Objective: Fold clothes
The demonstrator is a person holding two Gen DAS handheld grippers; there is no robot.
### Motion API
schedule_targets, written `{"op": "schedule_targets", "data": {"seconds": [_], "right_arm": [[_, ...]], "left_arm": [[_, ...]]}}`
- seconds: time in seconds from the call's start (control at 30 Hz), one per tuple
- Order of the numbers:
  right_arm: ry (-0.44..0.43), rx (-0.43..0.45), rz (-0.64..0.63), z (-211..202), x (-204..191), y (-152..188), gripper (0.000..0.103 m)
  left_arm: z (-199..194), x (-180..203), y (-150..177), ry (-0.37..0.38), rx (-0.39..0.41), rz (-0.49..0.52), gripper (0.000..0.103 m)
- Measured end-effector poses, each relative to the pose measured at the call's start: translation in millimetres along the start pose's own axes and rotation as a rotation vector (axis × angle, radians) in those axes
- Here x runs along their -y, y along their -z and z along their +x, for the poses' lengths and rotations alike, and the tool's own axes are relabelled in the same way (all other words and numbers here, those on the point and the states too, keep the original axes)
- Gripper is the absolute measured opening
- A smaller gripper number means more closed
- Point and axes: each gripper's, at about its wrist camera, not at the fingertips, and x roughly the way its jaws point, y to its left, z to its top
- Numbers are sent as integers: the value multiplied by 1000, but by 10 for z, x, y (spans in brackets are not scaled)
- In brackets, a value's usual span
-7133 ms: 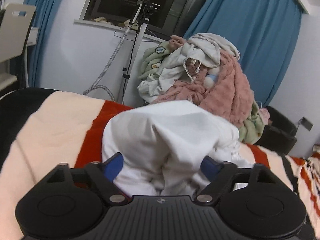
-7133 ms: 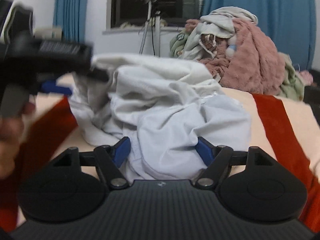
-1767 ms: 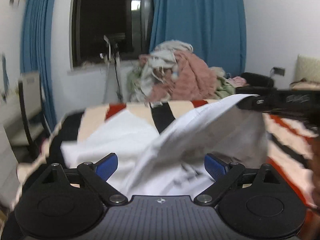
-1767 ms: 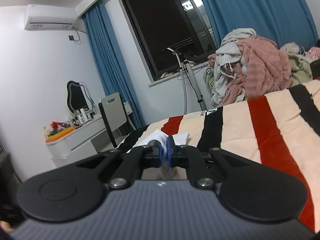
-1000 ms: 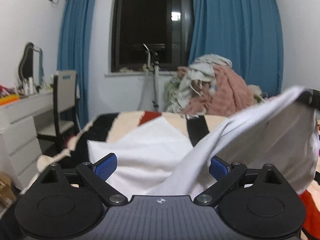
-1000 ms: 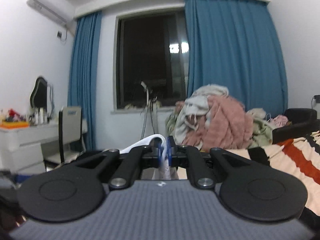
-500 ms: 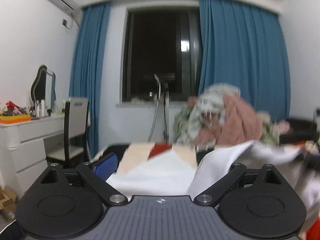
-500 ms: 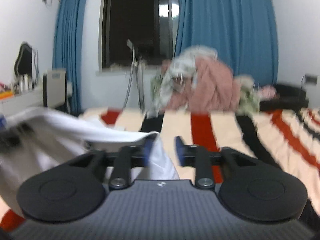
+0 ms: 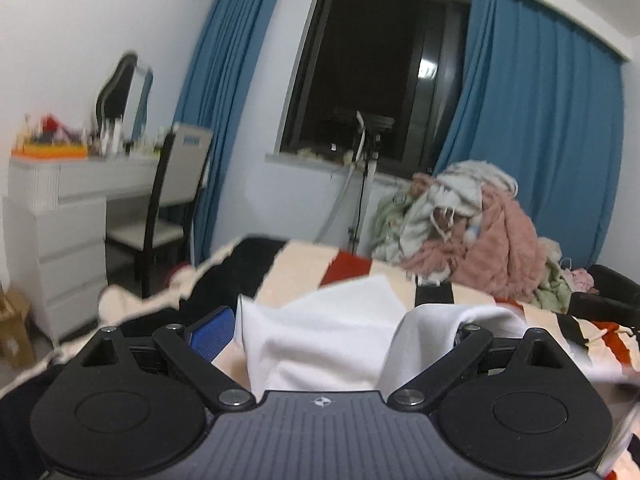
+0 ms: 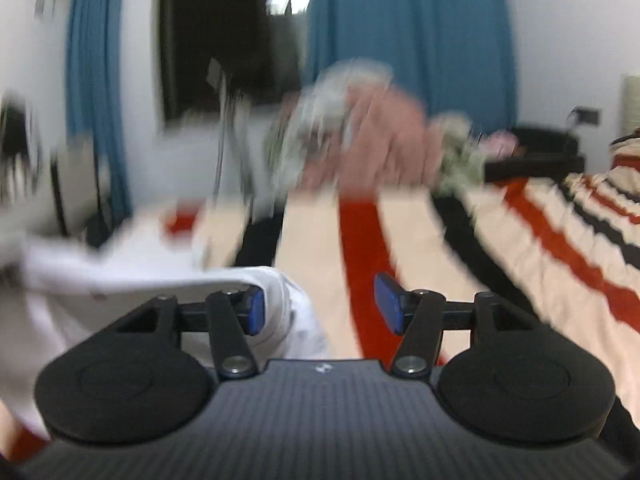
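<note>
White garment on the bed, rumpled, not folded. Left claw wide, cloth bunched between its fingers and over the right one. Right claw wide, garment to its left, seemingly draped on the left finger; blurred.

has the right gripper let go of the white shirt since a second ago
Yes. The right gripper was clamped on the white shirt then; now its jaws stand apart, with the shirt draped over the left finger and the striped blanket showing between them.
</note>
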Motion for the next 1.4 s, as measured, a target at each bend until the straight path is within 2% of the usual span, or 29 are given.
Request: {"op": "schedule_targets", "data": {"seconds": [0.07,0.13,0.23,0.37,0.5,0.57,0.67,0.77,0.93,1.13,1.27,1.4], "right_arm": [[12,140,25,-188,50,-94,62],[18,226,5,-292,8,-116,62],[1,251,1,-336,-14,-100,62],[-15,238,12,-308,-4,-97,62],[-44,239,9,-281,-5,-101,62],[-54,248,3,-313,-20,-109,62],[-13,268,-22,-313,-25,-110,62],[38,227,-22,-192,42,-88,62],[83,145,-21,55,56,-49,62],[119,119,-67,54,-11,-4,62],[130,27,-111,56,-59,99,62],[138,-62,-84,81,-88,246,62]], "left_arm": [[28,-12,15,29,-23,6,97],[49,-16,27,53,-41,14,97],[80,32,61,92,-69,25,97],[111,159,141,147,-82,82,97],[81,341,215,176,-24,195,97],[55,424,259,137,21,252,97],[72,401,266,30,33,240,97],[57,228,266,-39,-6,201,101],[-124,126,305,3,-77,226,103],[-181,81,356,22,-168,243,103],[-214,16,321,-2,-149,175,103],[-247,-48,285,-27,-129,107,103]]}}
